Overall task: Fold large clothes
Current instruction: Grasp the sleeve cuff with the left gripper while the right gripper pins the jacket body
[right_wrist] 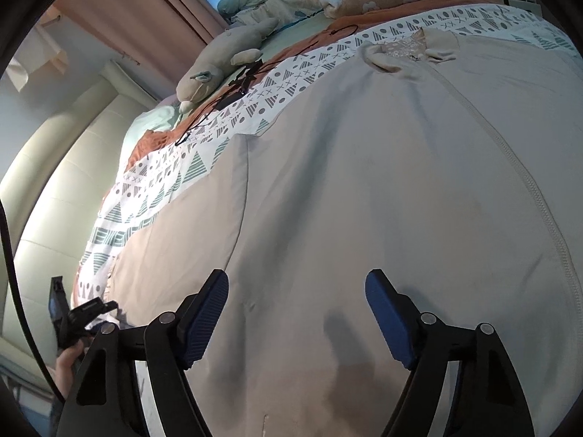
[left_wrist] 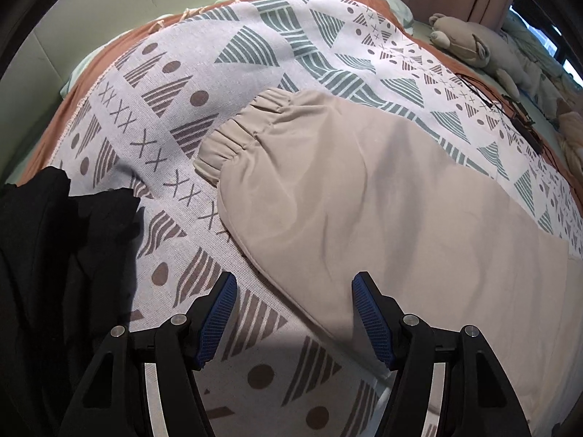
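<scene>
A large beige jacket lies spread flat on the patterned blanket (left_wrist: 156, 116) over the bed. In the left wrist view its sleeve (left_wrist: 346, 200) stretches up-left and ends in a gathered elastic cuff (left_wrist: 233, 142). My left gripper (left_wrist: 293, 287) hovers open over the sleeve's lower edge, one finger above the blanket and one above the fabric. In the right wrist view the jacket body (right_wrist: 364, 182) fills the frame, with its zipper (right_wrist: 539, 189) at the right and its collar (right_wrist: 408, 54) at the far end. My right gripper (right_wrist: 297, 287) is open just above the body, holding nothing.
A black garment (left_wrist: 54, 255) lies bunched at the blanket's left. A grey stuffed toy (right_wrist: 218, 62) and a black cable (right_wrist: 240, 80) sit beyond the jacket near the pillows. A cream padded headboard (right_wrist: 54, 182) borders the bed. A hand (right_wrist: 67, 364) shows at the left edge.
</scene>
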Motion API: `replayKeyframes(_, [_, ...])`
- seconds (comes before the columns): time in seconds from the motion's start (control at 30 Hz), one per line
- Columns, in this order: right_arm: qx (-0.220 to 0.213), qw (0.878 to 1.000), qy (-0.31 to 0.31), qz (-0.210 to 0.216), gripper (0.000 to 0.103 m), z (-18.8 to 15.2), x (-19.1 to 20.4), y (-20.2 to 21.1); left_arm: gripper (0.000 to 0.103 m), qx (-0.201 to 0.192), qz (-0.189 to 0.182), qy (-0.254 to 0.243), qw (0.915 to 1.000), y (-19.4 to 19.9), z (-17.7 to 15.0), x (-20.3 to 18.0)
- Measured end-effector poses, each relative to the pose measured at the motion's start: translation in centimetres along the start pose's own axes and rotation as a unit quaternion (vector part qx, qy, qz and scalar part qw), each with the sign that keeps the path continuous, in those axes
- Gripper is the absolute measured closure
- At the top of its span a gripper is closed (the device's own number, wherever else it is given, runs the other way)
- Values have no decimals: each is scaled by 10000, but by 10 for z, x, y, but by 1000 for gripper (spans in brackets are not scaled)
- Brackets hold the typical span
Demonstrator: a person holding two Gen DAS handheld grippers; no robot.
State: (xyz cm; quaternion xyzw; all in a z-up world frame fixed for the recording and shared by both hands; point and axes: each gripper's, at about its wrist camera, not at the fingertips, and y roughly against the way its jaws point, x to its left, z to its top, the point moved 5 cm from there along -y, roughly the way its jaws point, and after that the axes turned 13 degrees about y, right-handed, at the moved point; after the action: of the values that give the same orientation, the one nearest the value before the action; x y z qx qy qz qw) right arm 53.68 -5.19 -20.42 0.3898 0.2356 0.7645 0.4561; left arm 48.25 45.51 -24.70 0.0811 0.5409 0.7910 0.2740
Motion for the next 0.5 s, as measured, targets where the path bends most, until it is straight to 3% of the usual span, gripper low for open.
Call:
replayKeyframes(0.07, [15, 10000, 24, 48, 33, -1, 2, -4, 67, 23, -91, 97, 9999, -4, 3, 0])
replayKeyframes(0.17, [55, 9996, -19, 262, 55, -3, 6, -12, 93, -132, -58, 72, 9999, 1, 7, 0])
replayKeyframes(0.3, [197, 9957, -308, 851, 81, -3, 14, -31, 98, -397, -232, -57, 9989, 25, 14, -8])
replayKeyframes(0.5, [477, 9884, -432, 1375, 90, -9, 40, -63, 101, -789, -704, -342, 9938, 86, 24, -30])
